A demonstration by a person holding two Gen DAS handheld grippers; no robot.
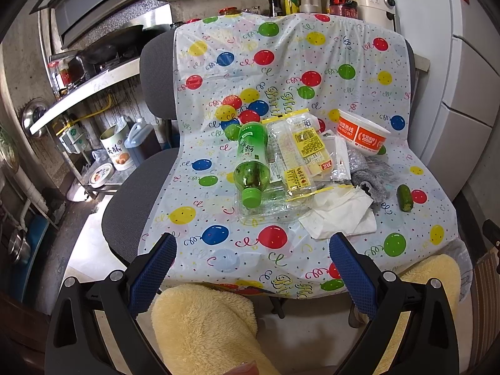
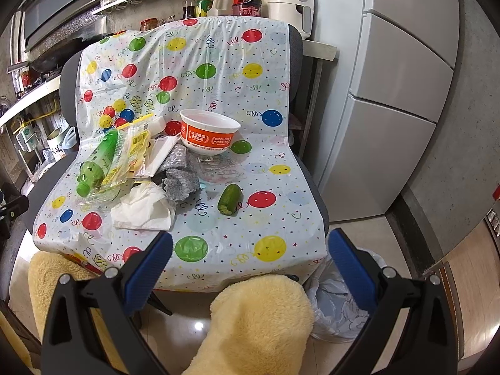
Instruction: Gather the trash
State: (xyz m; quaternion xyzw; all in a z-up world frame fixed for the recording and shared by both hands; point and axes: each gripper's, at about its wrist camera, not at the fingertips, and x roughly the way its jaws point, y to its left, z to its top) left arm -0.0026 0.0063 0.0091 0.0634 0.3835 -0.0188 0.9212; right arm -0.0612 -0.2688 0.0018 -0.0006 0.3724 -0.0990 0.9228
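Trash lies on a chair covered with a balloon-print sheet (image 1: 281, 62). A green bottle (image 1: 251, 162) lies on clear plastic, next to yellow wrappers (image 1: 304, 150), a white tissue (image 1: 337, 215), a grey cloth (image 1: 372, 178), an orange-and-white bowl (image 1: 362, 134) and a cucumber piece (image 1: 404, 198). In the right wrist view I see the bottle (image 2: 100, 162), tissue (image 2: 143, 206), cloth (image 2: 181, 178), bowl (image 2: 207, 132) and cucumber (image 2: 229, 198). My left gripper (image 1: 253, 250) is open and empty before the seat's front edge. My right gripper (image 2: 250, 247) is open and empty there too.
A white trash bag (image 2: 337, 306) sits on the floor right of the chair. A fridge (image 2: 390, 93) stands at the right. A kitchen counter with a stove (image 1: 93, 72) is at the left. Bottles and an appliance (image 2: 287, 0) stand behind the chair. Yellow fleece knees (image 1: 203, 328) are below.
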